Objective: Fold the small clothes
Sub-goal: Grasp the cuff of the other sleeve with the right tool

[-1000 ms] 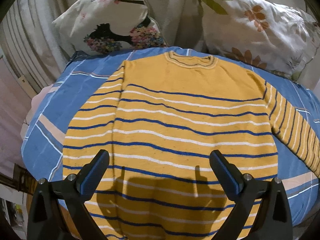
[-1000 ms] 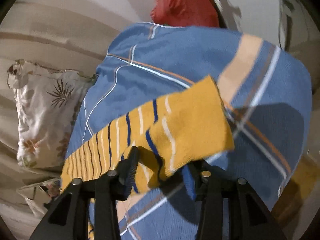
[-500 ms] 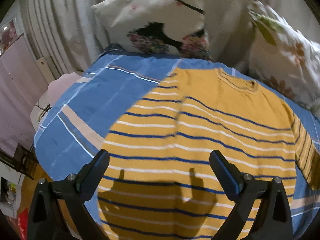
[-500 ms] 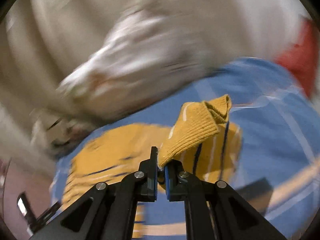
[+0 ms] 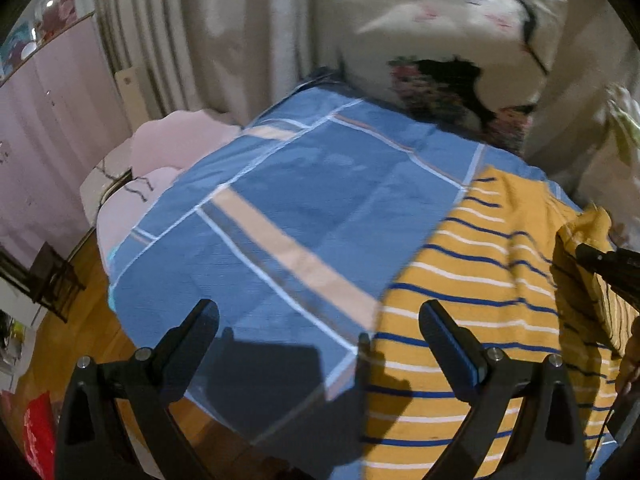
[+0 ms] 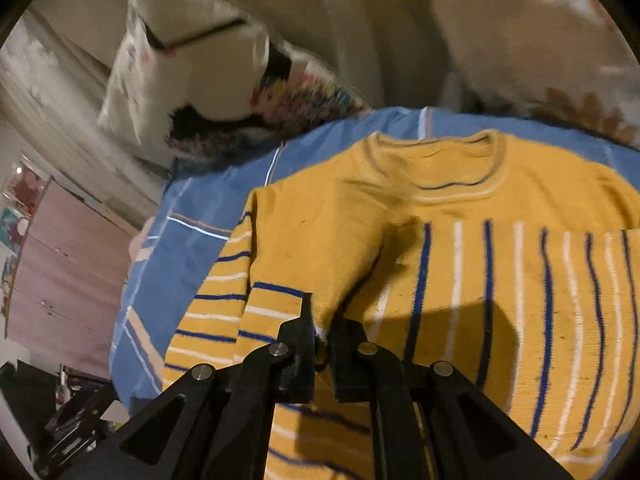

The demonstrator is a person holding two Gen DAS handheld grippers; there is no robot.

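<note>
A yellow sweater (image 6: 460, 208) with blue and white stripes lies flat on a blue plaid cloth (image 5: 304, 208). My right gripper (image 6: 324, 344) is shut on the sweater's right sleeve (image 6: 520, 280) and holds it folded across the chest, below the collar. That sleeve and gripper show at the right edge of the left wrist view (image 5: 592, 256). My left gripper (image 5: 320, 328) is open and empty, above the cloth at the sweater's left edge (image 5: 472, 320).
Floral pillows (image 5: 440, 40) lean against the beige back behind the cloth. A pink cushion (image 5: 160, 148) sits at the far left. The wooden floor (image 5: 92, 340) lies beyond the left edge. Pale curtains (image 5: 180, 40) hang behind.
My right gripper closed on the sleeve cuff, lifted it and carried it left over the sweater's body. My left gripper swung left, from over the sweater to its left edge.
</note>
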